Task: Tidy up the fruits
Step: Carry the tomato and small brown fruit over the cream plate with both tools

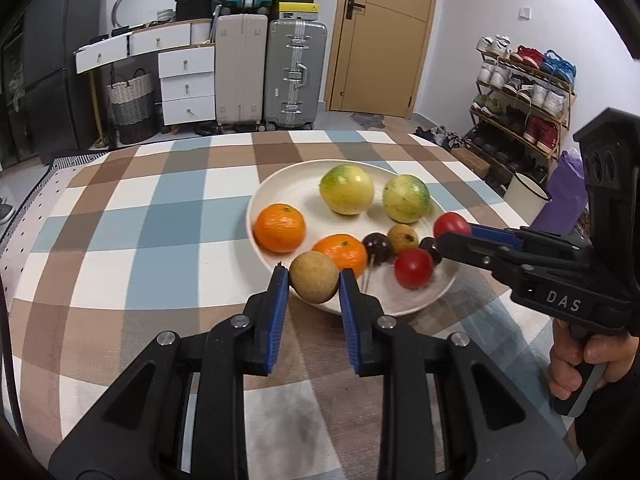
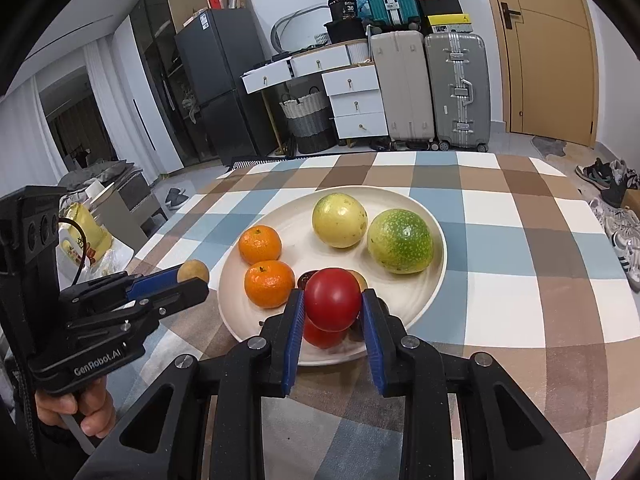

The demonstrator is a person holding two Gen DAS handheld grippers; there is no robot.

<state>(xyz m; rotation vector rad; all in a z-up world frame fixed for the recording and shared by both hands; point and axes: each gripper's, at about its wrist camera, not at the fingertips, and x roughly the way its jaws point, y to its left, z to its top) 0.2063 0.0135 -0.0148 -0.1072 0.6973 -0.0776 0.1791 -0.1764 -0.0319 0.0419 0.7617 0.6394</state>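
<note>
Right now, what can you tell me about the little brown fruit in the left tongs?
The brown fruit is small and round, with a dull, rough, tan skin with fine speckles. The left tongs are shut on it, one blue pad pressing each side. It is held up at the near left edge of the white plate, apart from the other fruit there.

Black tongs [image 1: 314, 286] with blue pads [image 1: 278, 312] (silver screws).

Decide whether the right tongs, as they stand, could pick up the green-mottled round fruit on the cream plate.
Probably not yet: the right tongs are shut on a red tomato, though the green-mottled round fruit lies unobstructed beyond them.
</note>
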